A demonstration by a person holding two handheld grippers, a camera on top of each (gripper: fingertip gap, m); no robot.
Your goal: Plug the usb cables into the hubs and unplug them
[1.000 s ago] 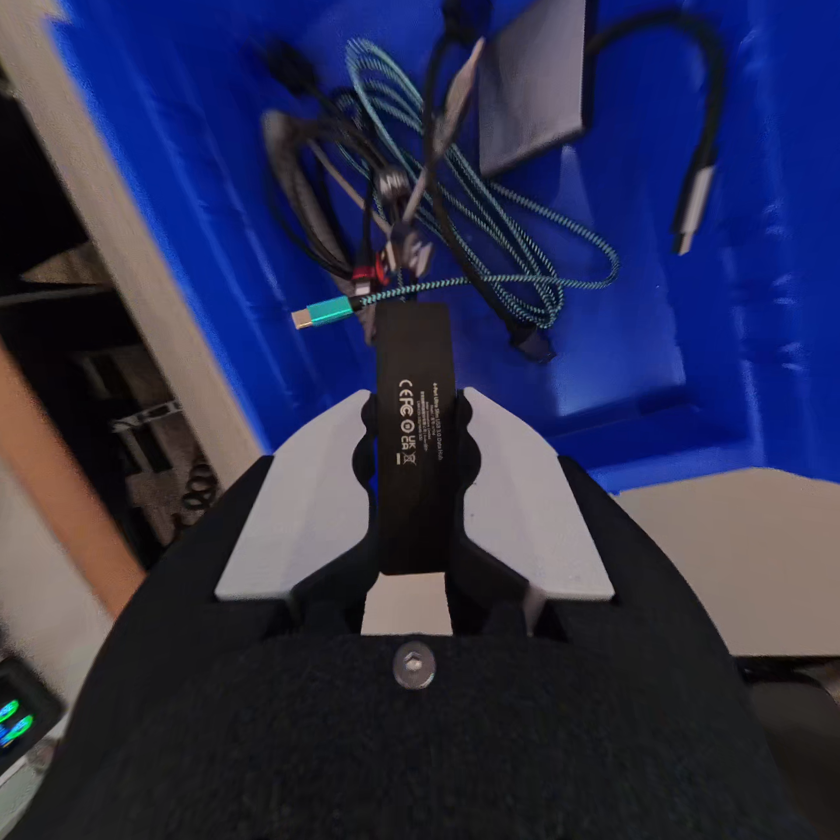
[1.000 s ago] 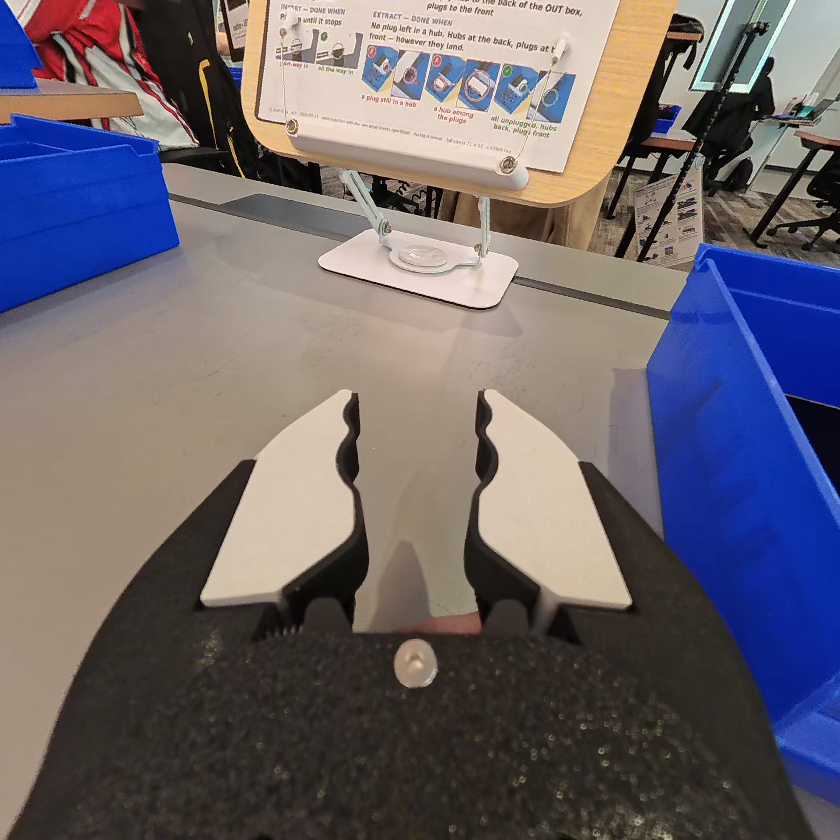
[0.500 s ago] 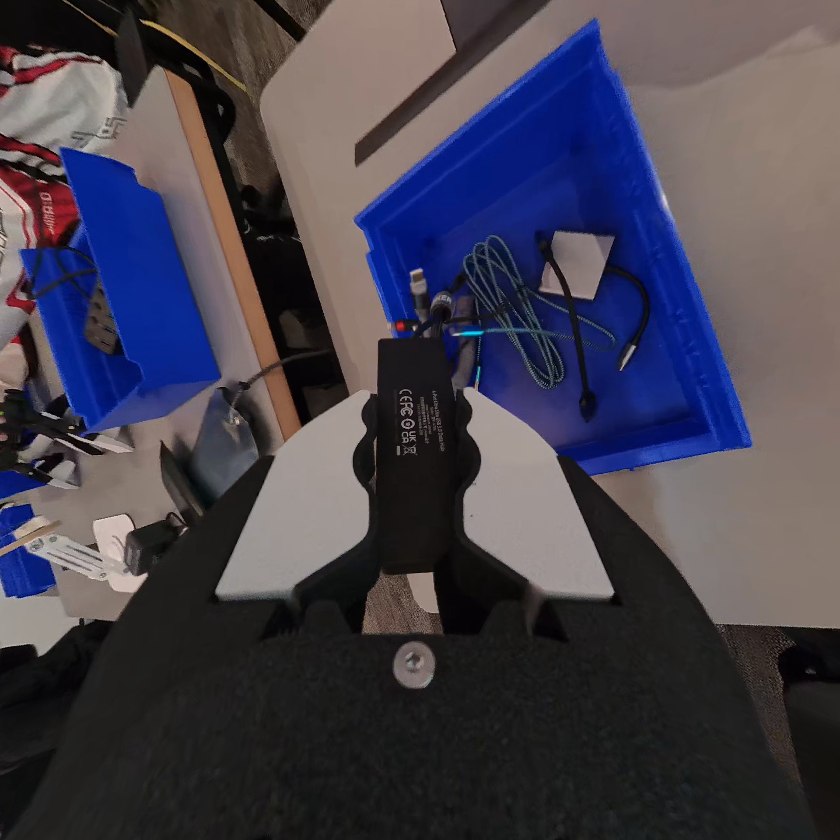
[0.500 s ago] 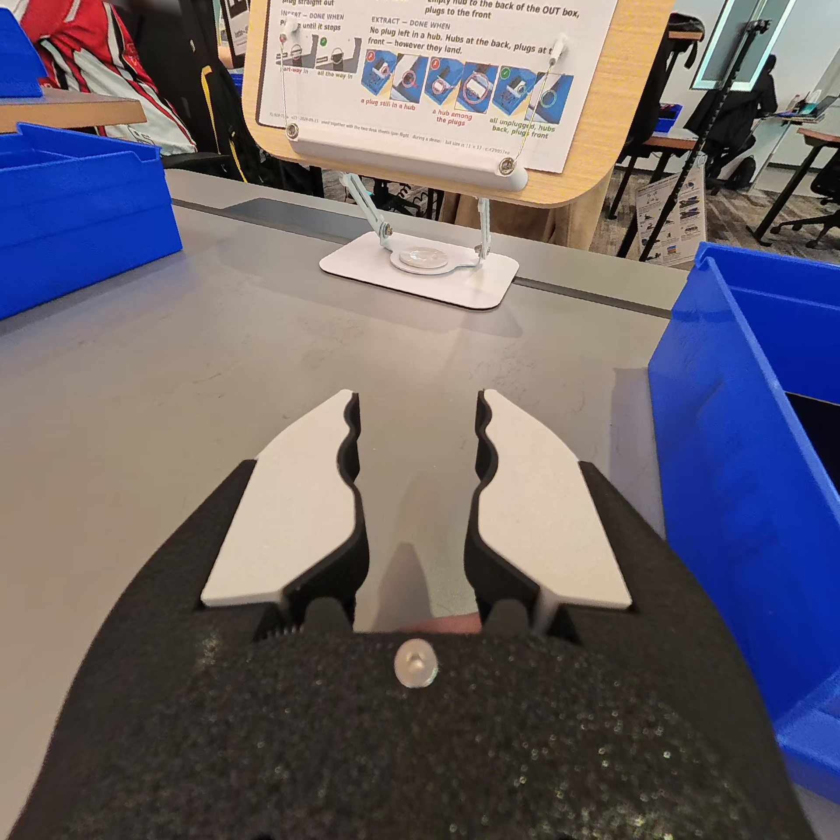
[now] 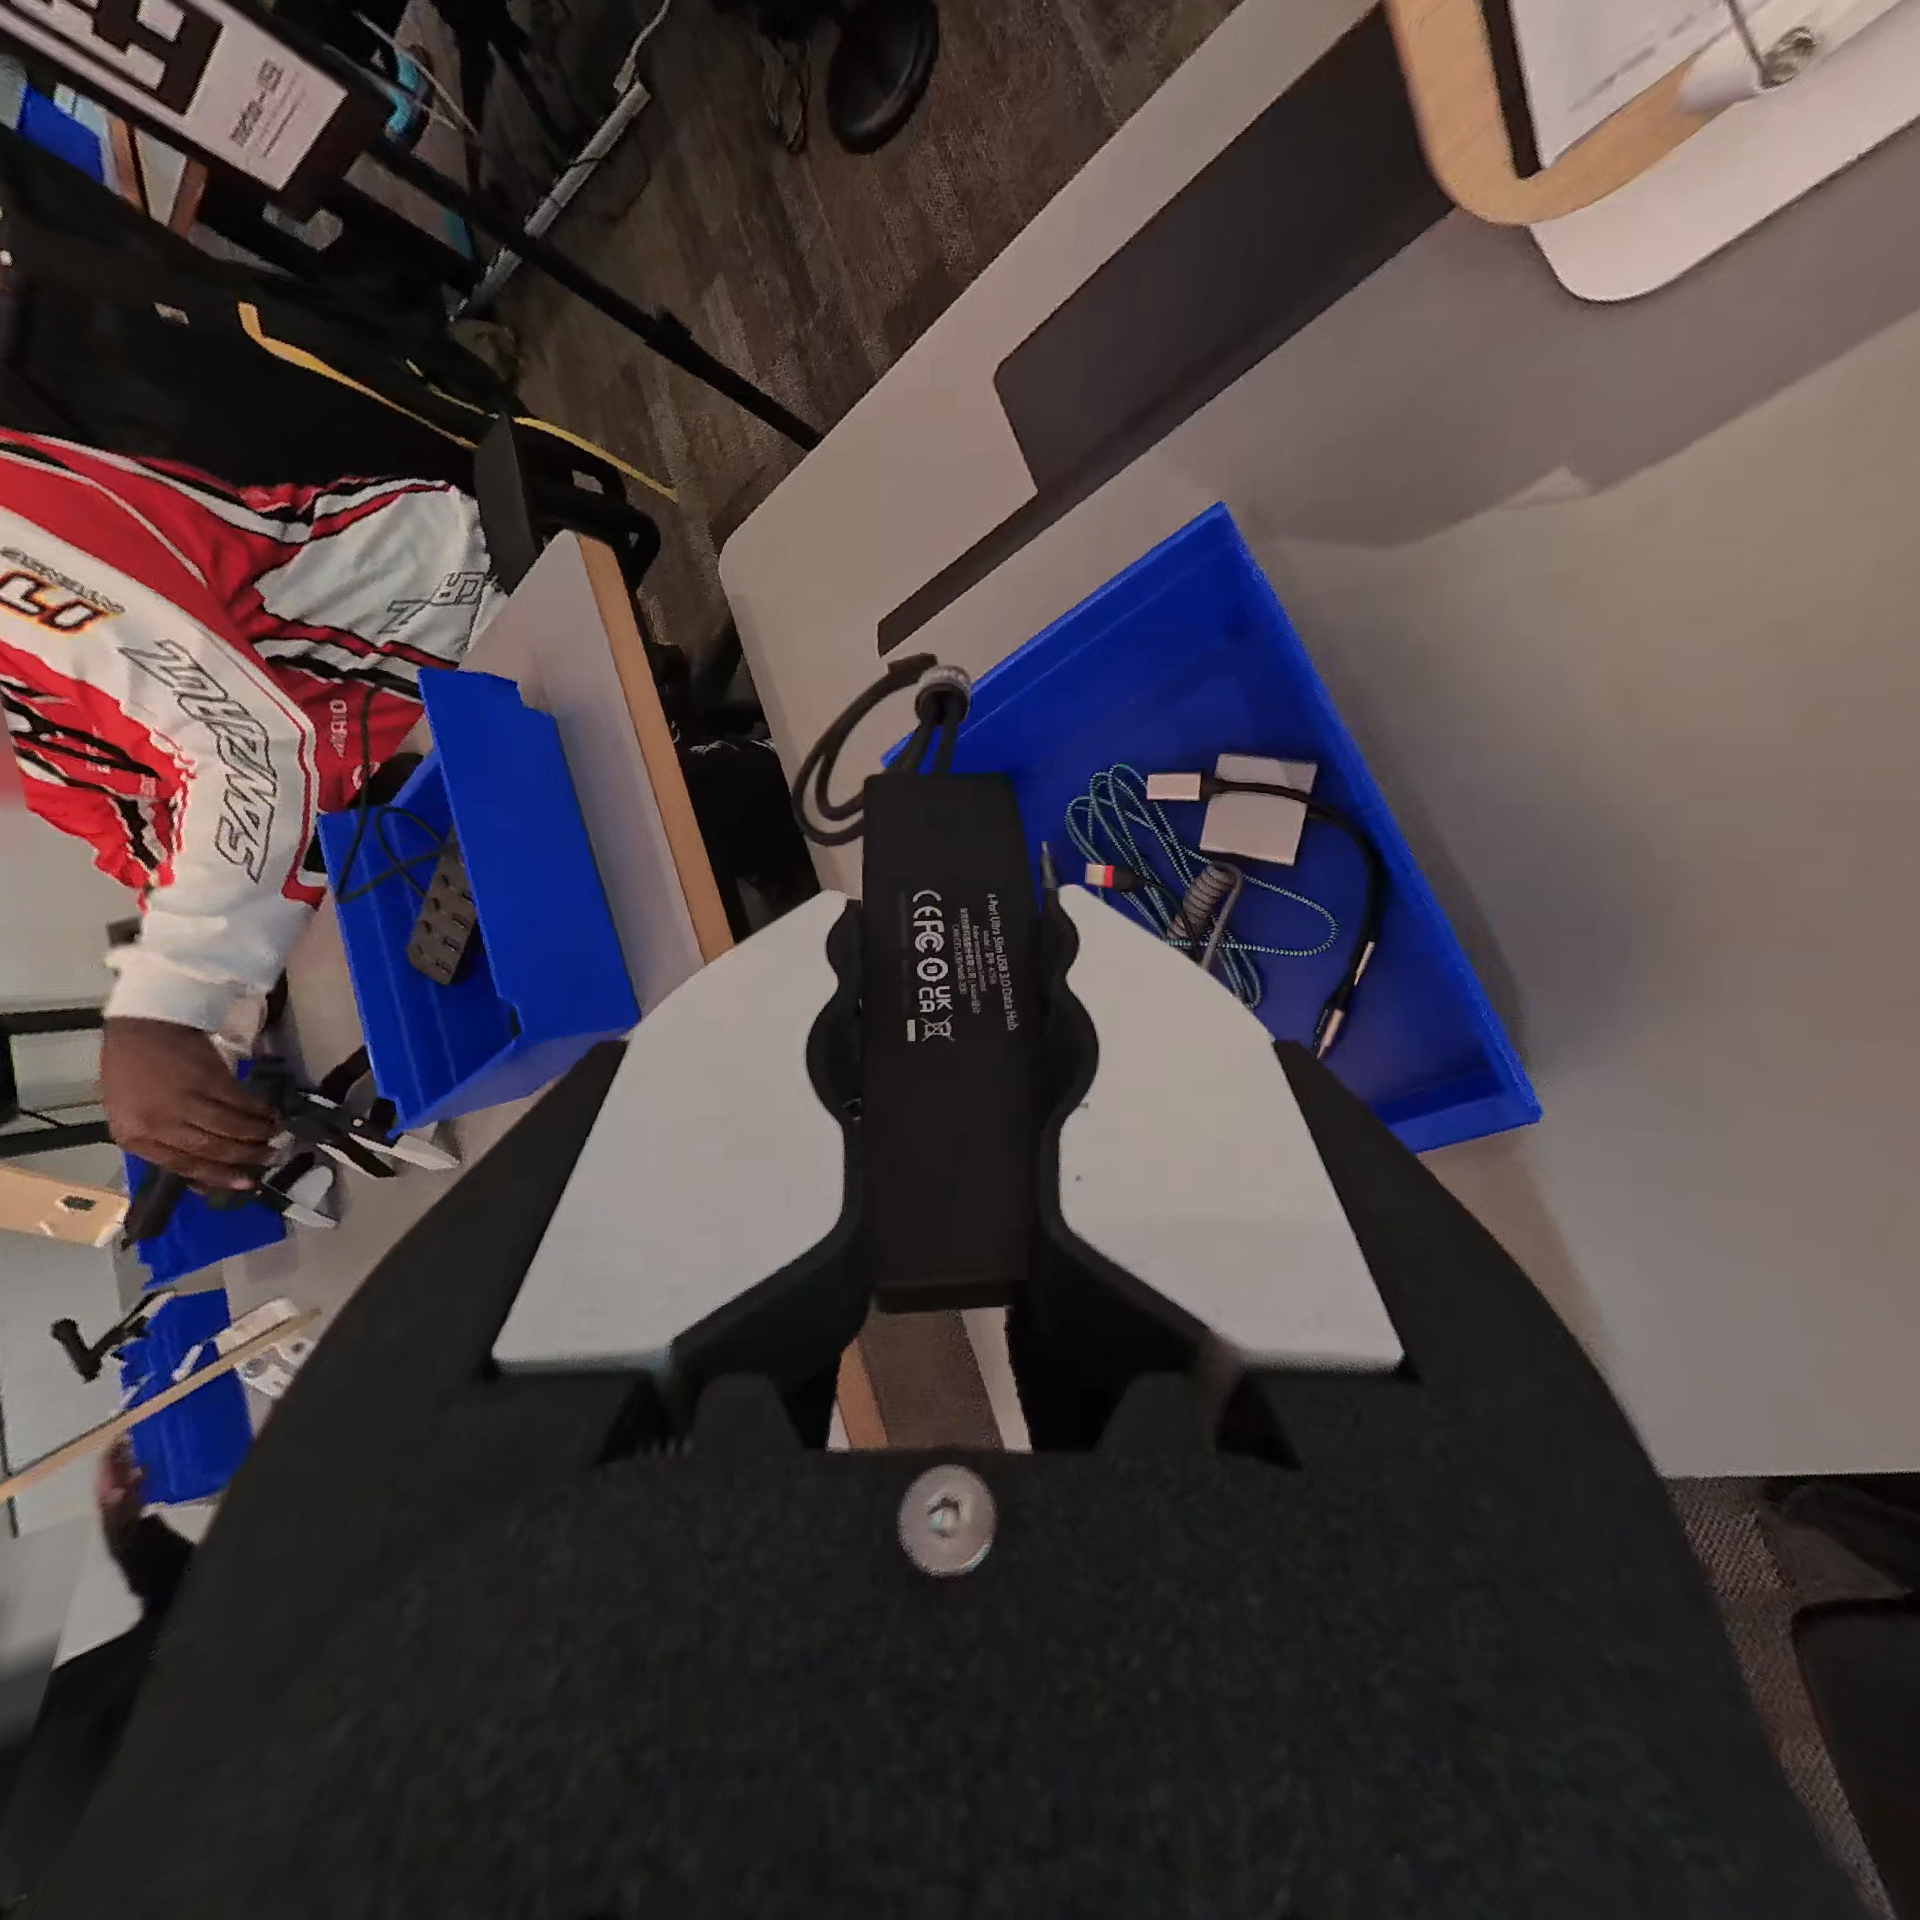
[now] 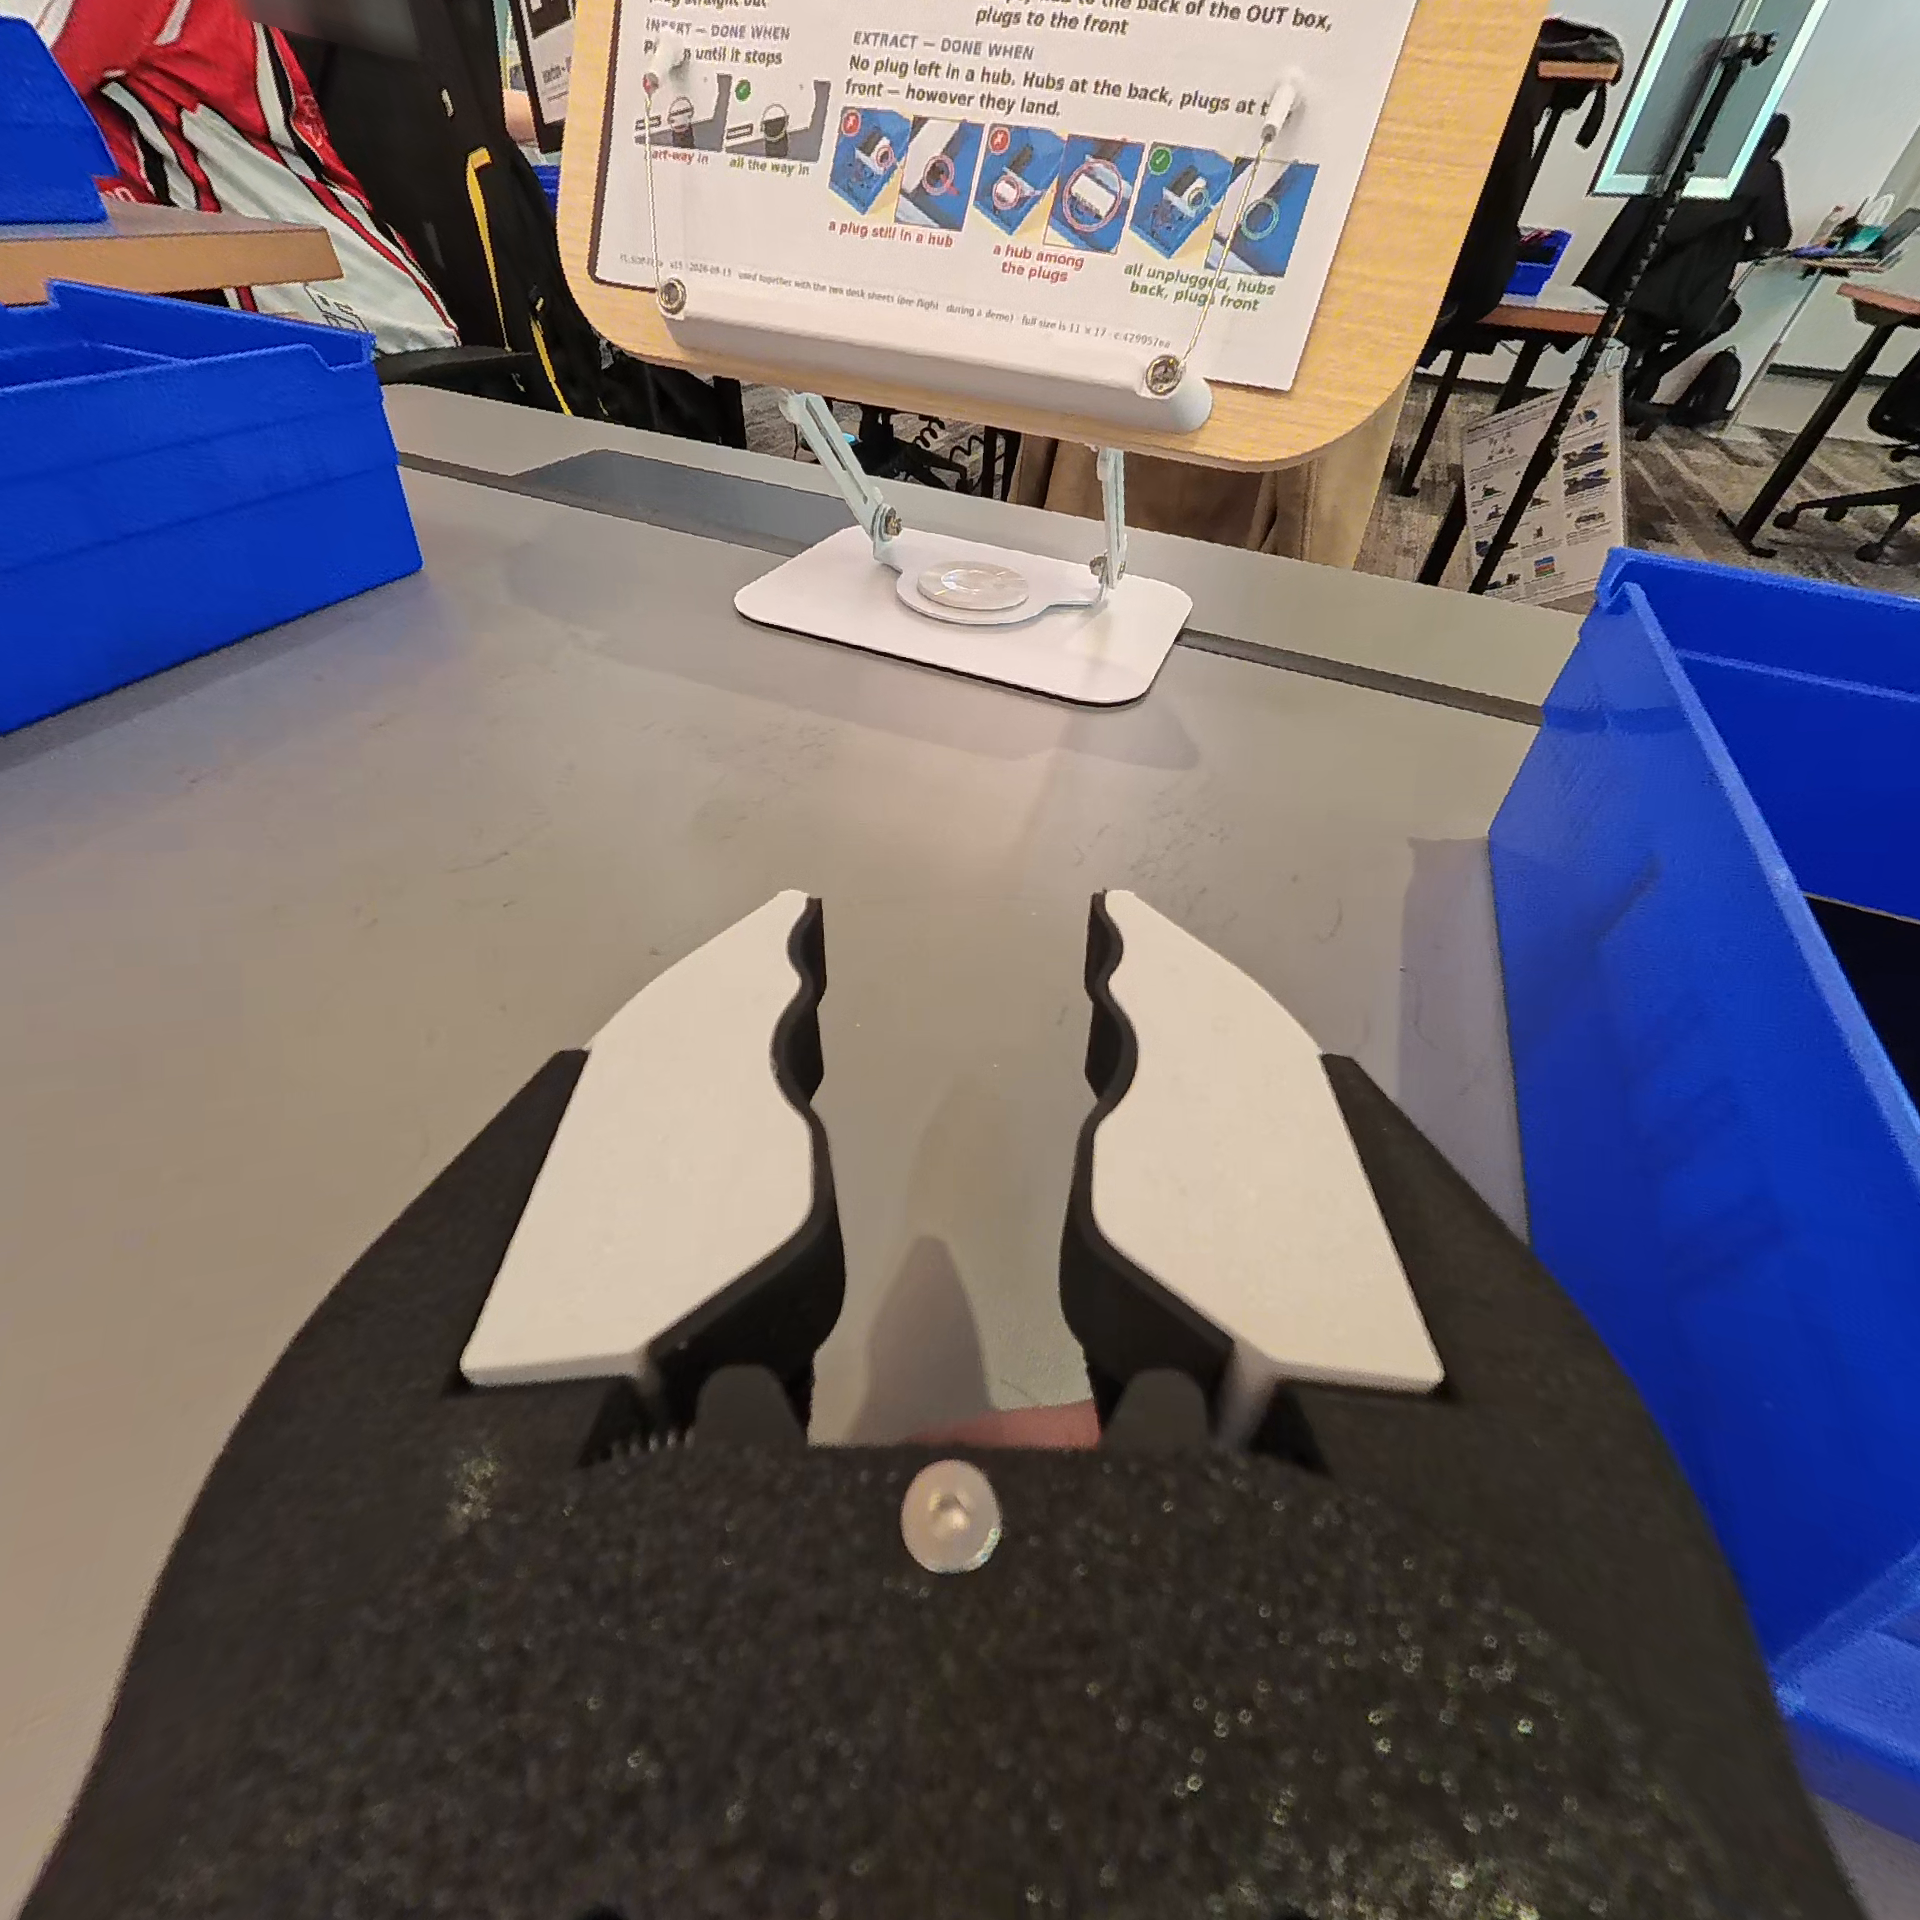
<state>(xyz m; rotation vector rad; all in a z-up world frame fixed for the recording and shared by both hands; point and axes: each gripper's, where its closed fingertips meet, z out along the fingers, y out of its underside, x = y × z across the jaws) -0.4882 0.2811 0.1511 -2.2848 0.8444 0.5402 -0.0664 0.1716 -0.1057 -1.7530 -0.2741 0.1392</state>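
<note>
My left gripper (image 5: 948, 914) is shut on a slim black USB hub (image 5: 943, 1039) and holds it high above the table, its own black cable (image 5: 862, 748) looped at the far end. Below it a blue bin (image 5: 1174, 665) holds a teal braided cable (image 5: 1226, 914), a grey square hub (image 5: 1252, 826) with a black lead, and other plugs. My right gripper (image 6: 954, 914) is open and empty, low over the grey table (image 6: 416, 883).
A wooden board on a white stand (image 6: 966, 613) stands at the back of the table. Blue bins sit at the left (image 6: 187, 499) and right (image 6: 1704, 1039). A neighbouring desk holds another blue bin (image 5: 540, 883), with a person's hand (image 5: 177, 1101) by it. The left gripper's tips are roughly 50 centimetres from the right gripper's.
My left gripper has risen well above the blue bin with the black hub, so the bin looks much smaller and the hub's cable has come out of the tangle. The right gripper has barely moved.
</note>
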